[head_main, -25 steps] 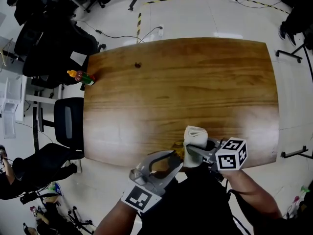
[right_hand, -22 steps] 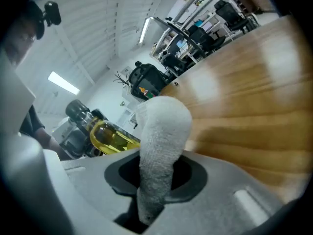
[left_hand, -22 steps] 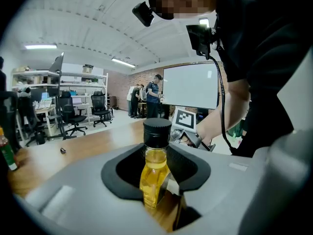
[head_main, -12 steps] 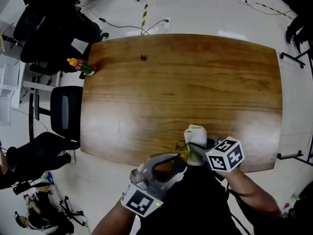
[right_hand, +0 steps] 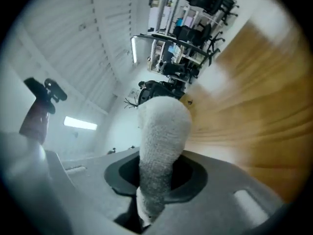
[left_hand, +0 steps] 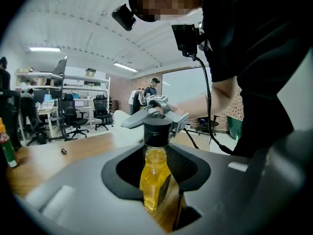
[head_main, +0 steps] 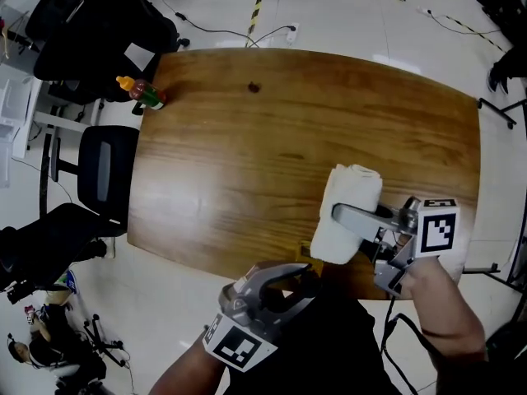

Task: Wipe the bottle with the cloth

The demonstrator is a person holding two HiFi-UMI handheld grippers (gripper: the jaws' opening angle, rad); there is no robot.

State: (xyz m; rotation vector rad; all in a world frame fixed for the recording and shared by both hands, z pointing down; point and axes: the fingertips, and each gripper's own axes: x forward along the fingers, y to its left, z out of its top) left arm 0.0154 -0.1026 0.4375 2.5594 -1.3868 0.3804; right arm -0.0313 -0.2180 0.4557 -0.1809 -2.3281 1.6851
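Here, one bottle of yellow oil (left_hand: 154, 177) is being gripped by its body in the jaws of the left gripper (head_main: 288, 280) at the near edge of the desk (head_main: 247, 155), so that its sides are being kept exposed for wiping. One rolled white cloth (head_main: 354, 183) is being clamped in the jaws of the right gripper (head_main: 344, 215), apart from that bottle. One sauce bottle (head_main: 142, 92) is being left unused at the far corner.

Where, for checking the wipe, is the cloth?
Head view, lower right: the white cloth is clamped in the right gripper above the table's near edge, just right of the yellow bottle.
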